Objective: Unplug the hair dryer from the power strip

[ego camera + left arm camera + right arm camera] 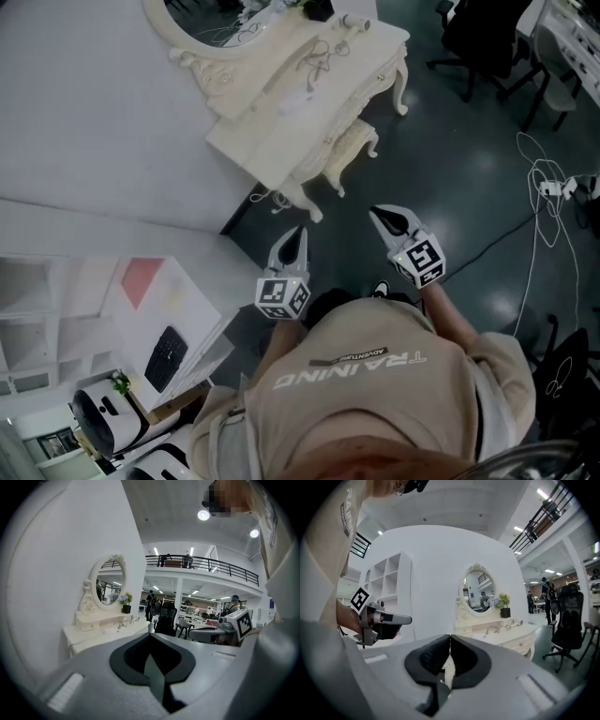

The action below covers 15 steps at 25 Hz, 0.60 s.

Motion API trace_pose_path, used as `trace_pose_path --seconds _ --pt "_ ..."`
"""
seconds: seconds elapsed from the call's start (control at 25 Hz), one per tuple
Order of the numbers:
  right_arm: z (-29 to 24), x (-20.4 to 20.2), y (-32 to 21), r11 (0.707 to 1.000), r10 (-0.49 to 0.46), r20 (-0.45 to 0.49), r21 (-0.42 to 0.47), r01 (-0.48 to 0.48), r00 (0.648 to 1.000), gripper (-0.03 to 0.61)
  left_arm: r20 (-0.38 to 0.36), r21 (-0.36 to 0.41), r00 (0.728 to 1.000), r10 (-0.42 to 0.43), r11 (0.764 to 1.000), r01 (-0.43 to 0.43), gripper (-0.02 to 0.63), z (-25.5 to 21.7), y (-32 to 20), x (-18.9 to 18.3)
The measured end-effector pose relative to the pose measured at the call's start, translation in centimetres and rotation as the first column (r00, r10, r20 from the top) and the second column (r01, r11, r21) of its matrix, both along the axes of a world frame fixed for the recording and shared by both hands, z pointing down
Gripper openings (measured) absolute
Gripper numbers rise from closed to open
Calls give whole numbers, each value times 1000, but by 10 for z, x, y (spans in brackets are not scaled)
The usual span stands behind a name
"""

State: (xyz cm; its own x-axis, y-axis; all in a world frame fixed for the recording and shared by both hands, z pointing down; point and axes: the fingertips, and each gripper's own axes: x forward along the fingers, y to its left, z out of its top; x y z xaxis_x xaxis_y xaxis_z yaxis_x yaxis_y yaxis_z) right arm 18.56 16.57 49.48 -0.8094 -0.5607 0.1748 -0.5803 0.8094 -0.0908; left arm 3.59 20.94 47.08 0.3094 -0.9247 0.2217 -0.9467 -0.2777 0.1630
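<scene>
A white dressing table (281,122) with an oval mirror (478,591) stands against the wall ahead. A pale object that looks like the hair dryer (515,622) lies at its far end (352,20), small and hard to make out. On the dark floor to the right lies a white power strip (553,187) with looping white cables. A white cord loop (263,197) lies by the table's near leg. My left gripper (300,231) and right gripper (375,212) are held out in front of the person, well short of the table, both shut and empty (150,635) (450,636).
A cushioned stool (352,141) is tucked under the table. Black office chairs (478,37) stand at the back right. A white shelf unit (56,309) stands at the left. Several people stand far off in the hall (153,603).
</scene>
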Motion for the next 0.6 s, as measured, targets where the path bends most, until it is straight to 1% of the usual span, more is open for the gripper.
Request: trace_pose_path --seconds 0.08,0.16,0.28,0.44,0.6 --pt "6 -8 -11 1000 -5 -3 -23 5 1000 5 -9 -25 1000 -6 1000 6 2 7 -8 -9" --pt "9 -14 -25 1000 -3 -15 -28 3 1000 5 -24 -34 1000 2 999 -3 2 12 -23 -16" --pt "2 -31 -51 1000 23 -27 -6 -23 999 5 -22 -9 999 38 999 -38 2 10 -54 -32" --pt "-12 -54 -68 997 79 -26 -17 -80 997 5 -8 16 996 86 996 -86 2 -2 -81 -56" --pt "-20 -71 -97 990 140 -36 10 -140 989 5 23 53 986 167 984 -168 2 -9 -116 -70"
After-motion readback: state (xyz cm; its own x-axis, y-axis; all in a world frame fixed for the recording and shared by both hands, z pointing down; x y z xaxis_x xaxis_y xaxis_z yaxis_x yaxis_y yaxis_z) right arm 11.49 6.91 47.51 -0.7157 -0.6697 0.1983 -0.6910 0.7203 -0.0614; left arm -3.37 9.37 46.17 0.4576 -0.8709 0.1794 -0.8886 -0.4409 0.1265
